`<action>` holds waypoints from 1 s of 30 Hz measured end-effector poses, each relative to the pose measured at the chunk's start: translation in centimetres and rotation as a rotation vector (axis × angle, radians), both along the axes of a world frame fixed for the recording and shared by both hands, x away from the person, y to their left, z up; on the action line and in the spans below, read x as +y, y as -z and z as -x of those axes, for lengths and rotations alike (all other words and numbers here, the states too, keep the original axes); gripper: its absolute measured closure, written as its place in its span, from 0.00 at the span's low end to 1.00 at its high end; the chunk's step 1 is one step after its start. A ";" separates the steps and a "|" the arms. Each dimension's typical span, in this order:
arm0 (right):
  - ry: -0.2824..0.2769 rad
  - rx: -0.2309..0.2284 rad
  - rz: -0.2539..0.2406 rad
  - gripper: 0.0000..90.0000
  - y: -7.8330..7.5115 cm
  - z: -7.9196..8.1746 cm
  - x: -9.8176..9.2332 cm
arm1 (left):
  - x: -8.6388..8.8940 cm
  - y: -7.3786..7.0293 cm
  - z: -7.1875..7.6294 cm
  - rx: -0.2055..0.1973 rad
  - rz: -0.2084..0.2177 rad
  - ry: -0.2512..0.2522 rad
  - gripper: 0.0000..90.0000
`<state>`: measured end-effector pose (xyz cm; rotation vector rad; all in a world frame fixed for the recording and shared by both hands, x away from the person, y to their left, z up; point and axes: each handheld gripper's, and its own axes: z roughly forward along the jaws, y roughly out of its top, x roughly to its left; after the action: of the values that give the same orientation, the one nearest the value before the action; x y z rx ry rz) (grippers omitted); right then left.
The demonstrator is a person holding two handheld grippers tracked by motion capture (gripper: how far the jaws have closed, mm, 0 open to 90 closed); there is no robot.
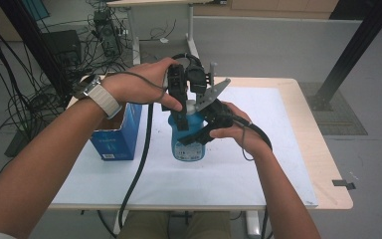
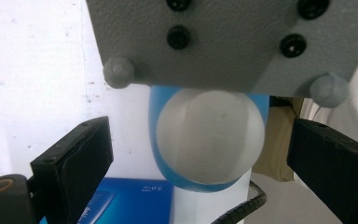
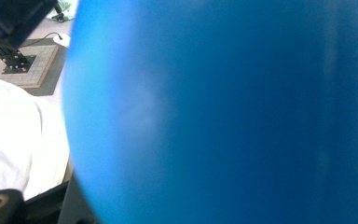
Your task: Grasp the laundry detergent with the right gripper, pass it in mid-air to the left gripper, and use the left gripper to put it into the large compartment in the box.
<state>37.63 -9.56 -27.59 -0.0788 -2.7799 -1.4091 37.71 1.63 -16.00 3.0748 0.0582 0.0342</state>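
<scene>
Table (image 1: 288, 149) is covered by a white sheet. Blue box (image 1: 114, 142) is set near its left edge. Blue bottle (image 1: 189, 144), white cap (image 2: 209, 135), is stood mid-table, clamped by right gripper (image 1: 204, 132). Left gripper (image 1: 179, 107) is held above the cap, jaws apart.

Blue bottle (image 1: 189, 142), white cap (image 2: 209, 135), upright on table

black grippers, grey screwed plate (image 2: 223, 42), perhaps watch strap (image 1: 104, 99)
</scene>
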 end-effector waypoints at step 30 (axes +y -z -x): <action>0.002 0.003 -0.007 0.48 0.0 -0.1 -0.1 | 0.1 0.0 0.0 0.000 0.000 0.000 0.08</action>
<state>37.70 -9.67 -27.57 -0.0842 -2.7735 -1.4175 37.72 1.73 -16.02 3.0749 0.0588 0.0335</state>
